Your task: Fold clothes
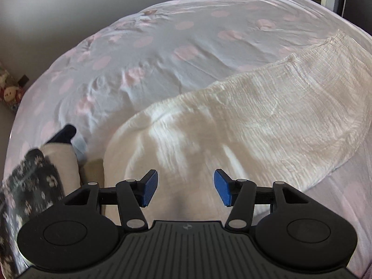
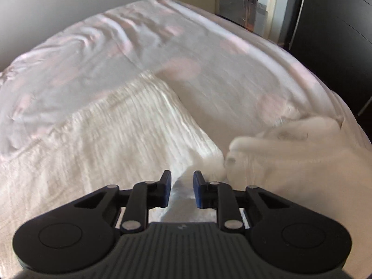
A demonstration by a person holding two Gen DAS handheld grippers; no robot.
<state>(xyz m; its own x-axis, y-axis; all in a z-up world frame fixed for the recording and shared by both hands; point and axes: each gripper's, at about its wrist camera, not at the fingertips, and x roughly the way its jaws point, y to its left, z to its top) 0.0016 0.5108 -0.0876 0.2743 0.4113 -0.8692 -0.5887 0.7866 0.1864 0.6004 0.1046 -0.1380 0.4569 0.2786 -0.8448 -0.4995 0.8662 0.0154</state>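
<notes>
A cream crinkled garment (image 1: 244, 121) lies spread flat on the bed. My left gripper (image 1: 186, 188) is open and empty, its blue pads above the garment's near part. In the right wrist view the same garment (image 2: 116, 134) lies at left and centre. My right gripper (image 2: 182, 189) has its pads narrowly apart, with a fold of the white cloth (image 2: 183, 186) between them; whether the pads touch the cloth is unclear. A bunched white piece of cloth (image 2: 290, 153) lies to its right.
The bed has a white sheet with pink dots (image 1: 162, 53). A person's leg in a dark floral garment with a dark sock (image 1: 41, 169) is at the left. A grey wall (image 1: 46, 11) is behind the bed, a dark cabinet (image 2: 337, 34) to the right.
</notes>
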